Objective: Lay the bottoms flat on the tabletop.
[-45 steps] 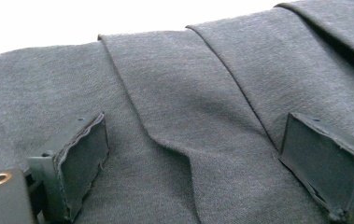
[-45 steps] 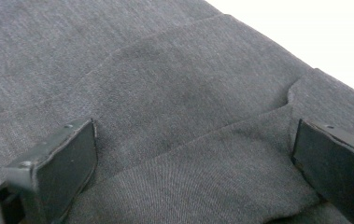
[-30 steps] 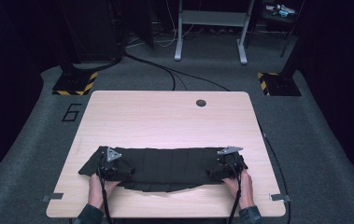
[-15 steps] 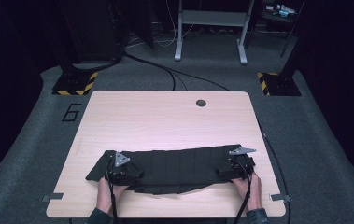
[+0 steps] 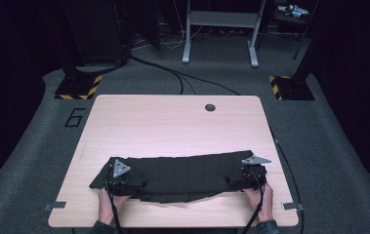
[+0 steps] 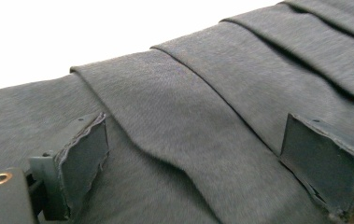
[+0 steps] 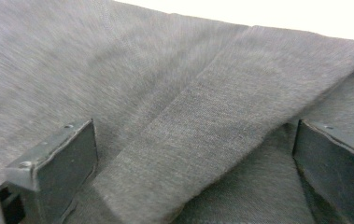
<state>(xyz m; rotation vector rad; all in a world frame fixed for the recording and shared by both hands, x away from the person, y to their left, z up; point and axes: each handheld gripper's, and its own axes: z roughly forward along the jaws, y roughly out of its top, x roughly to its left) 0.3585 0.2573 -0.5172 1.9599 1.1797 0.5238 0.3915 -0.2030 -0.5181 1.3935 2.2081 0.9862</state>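
Note:
A dark grey pleated cloth [image 5: 187,173] lies spread across the near part of the wooden table [image 5: 173,126]. My left gripper [image 5: 134,185] rests on the cloth's left end, and my right gripper [image 5: 237,181] rests on its right end. In the left gripper view the gripper [image 6: 202,161] is open, jaws wide apart, with a raised pleat of the cloth [image 6: 174,102] between them. The right gripper view shows the right gripper [image 7: 195,170] also open, astride a fold of the cloth [image 7: 202,116]. A hand holds each gripper near the table's front edge.
A round cable hole [image 5: 210,107] sits near the table's far edge. Beyond the table are a grey carpet with black cables [image 5: 173,75], a metal frame stand [image 5: 219,29] and yellow-black striped feet [image 5: 77,87]. A "6" [image 5: 75,117] is marked on the floor to the left.
Both grippers have shifted slightly toward the near edge; the right one has moved to the right, and the cloth now lies stretched wider across the table.

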